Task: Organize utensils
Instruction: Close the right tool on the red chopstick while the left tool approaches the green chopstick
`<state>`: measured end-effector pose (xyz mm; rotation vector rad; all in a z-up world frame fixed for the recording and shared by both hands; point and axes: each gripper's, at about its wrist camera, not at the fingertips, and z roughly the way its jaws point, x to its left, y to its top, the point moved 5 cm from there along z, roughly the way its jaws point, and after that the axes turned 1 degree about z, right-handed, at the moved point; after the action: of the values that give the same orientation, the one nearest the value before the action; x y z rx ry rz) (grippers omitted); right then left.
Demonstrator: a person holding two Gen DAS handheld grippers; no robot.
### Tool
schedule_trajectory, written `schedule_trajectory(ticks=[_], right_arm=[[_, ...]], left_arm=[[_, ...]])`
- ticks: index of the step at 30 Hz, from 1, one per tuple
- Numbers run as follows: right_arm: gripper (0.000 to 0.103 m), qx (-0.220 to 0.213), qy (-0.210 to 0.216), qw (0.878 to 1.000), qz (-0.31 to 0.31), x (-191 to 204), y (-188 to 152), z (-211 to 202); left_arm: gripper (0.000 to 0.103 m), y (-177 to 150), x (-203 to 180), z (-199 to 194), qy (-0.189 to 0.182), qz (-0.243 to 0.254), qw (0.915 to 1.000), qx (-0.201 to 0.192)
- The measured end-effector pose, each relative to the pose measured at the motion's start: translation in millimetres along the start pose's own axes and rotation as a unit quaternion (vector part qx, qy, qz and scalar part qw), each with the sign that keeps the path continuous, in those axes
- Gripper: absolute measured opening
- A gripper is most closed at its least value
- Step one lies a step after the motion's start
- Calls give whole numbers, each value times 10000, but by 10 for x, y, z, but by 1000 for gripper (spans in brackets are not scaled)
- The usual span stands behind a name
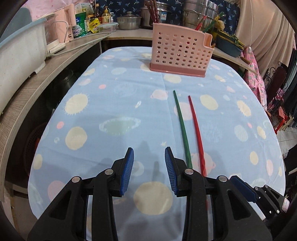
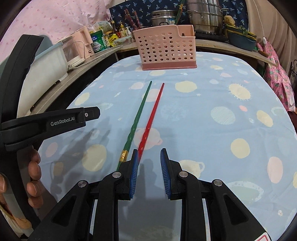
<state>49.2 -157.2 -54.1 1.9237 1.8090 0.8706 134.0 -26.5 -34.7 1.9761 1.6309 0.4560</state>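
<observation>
A green chopstick [image 1: 182,129] and a red chopstick [image 1: 195,133] lie side by side on the planet-print tablecloth [image 1: 111,111]. A pink perforated utensil holder [image 1: 179,53] stands at the table's far end, with a red and a green stick upright in its small side compartment. My left gripper [image 1: 149,150] hovers open just left of the green chopstick, nothing between its blue pads. My right gripper [image 2: 149,151] is open too. The red chopstick [image 2: 152,115] ends at its left fingertip, and the green chopstick [image 2: 137,118] lies further left. The holder [image 2: 165,48] stands straight ahead.
A curved counter [image 1: 37,77] wraps the left and back sides, bearing a white tub [image 1: 20,50], bottles and steel pots [image 1: 200,11]. A blue basin [image 1: 230,46] sits back right. A hand [image 2: 34,166] holds the left gripper's black handle [image 2: 55,120] at the left.
</observation>
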Motion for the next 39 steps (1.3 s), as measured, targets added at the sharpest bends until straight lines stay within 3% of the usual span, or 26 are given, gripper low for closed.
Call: schedule_trajectory(ticks=[15,21,24,27,39], right_arm=[[24,258,70,9995,-189,188,-163,173],[17,206,-82,9994,-254,155,-183,170],[8,190,-143,9995,-209,108,-189,167],[6,168,-182,9996,-101,23,-181,156],[6,47,-404,9986,351,-348,-167,74]], left_arm=[[33,-176,80,35,17,-51,9998,199],[34,-199,54,63,-17,-32,9996,271],[38,-211,13,67,-40,9,9996,286],[40,-226,-35,68,-75,55,9995,302],[54,-317,-307,79,-313,304,9982,412]])
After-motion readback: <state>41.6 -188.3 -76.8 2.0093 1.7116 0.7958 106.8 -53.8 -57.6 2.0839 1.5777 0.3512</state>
